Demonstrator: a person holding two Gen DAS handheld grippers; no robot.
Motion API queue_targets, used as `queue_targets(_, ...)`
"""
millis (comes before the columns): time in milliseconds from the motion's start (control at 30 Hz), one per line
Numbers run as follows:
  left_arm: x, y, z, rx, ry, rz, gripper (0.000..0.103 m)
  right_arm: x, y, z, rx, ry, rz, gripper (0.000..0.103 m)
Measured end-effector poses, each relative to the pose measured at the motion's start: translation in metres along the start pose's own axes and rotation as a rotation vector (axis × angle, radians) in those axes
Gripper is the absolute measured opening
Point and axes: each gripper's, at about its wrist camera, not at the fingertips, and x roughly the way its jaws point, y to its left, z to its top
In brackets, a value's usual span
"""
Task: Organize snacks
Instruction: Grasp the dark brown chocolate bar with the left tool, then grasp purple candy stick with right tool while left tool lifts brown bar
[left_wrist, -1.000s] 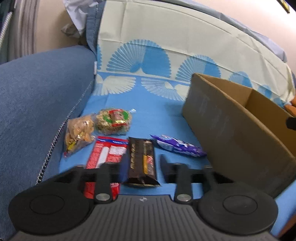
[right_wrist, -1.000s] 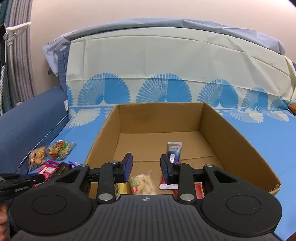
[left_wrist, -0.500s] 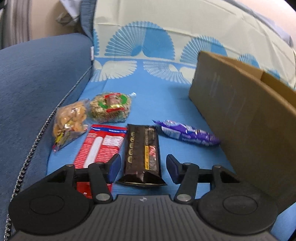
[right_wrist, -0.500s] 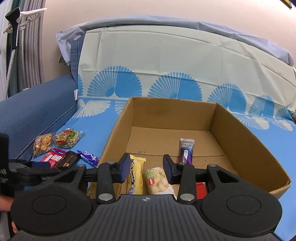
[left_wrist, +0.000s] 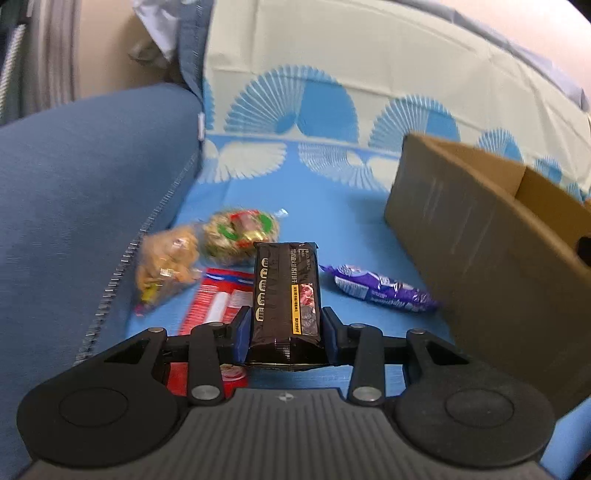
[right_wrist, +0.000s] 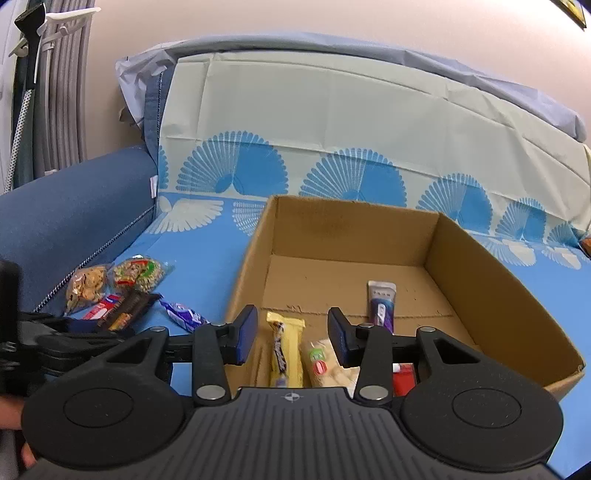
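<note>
Left tool (left_wrist: 284, 341): its jaws have just been closing and now pinch the dark brown foil-wrapped biscuit pack (left_wrist: 284, 299), whose far end has tipped up off the sofa.
Meaning: likely the next snack bound for the box.
Loose snacks: two clear cookie bags (left_wrist: 166, 269), red packet (left_wrist: 218, 302), purple wrapper (left_wrist: 380, 288), left of the box.
Right tool (right_wrist: 291, 338): open, empty, over the open brown cardboard box (right_wrist: 506, 295).
Surface: blue sofa seat (left_wrist: 314, 203) under a fan-print cover.
</note>
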Motion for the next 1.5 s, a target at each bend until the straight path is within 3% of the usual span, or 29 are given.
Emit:
queue_targets(100,-0.020,0.014,0.005,-0.049,0.024,0.018,0.043,0.001,0.005,0.003,0.002,-0.014,-0.001,0.044)
queue_targets(233,-0.027,0.036,0.007,-0.190,0.189,0.049,0.043,-0.003,0.014,0.008,-0.006,-0.057,-0.004,0.044)
queue_targets(467,-0.012,0.042,-0.006,-0.221,0.270,0.101,0.043,-0.010,0.041,0.020,-0.107,-0.124,0.048,0.043)
queue_targets(600,-0.007,0.040,-0.008,-0.215,0.266,0.113,0.045,0.003,0.058,0.034,-0.120,-0.050,0.112,0.042)
queue_targets(767,-0.005,0.044,-0.009,-0.241,0.260,0.106,0.047,0.048,0.080,0.048,-0.085,0.130,0.164,0.042)
queue_targets(1067,-0.006,0.046,-0.008,-0.253,0.252,0.100,0.052,0.139,0.131,0.037,-0.209,0.359,0.136,0.045)
queue_targets(1200,-0.003,0.045,-0.008,-0.247,0.251,0.092,0.054,0.169,0.134,0.027,-0.251,0.441,0.099,0.051)
queue_targets(1367,0.000,0.046,-0.007,-0.247,0.254,0.082,0.055,0.190,0.127,0.013,-0.243,0.512,0.039,0.054)
queue_targets(1500,0.000,0.049,-0.007,-0.256,0.255,0.073,0.055,0.190,0.130,0.010,-0.256,0.490,0.030,0.050)
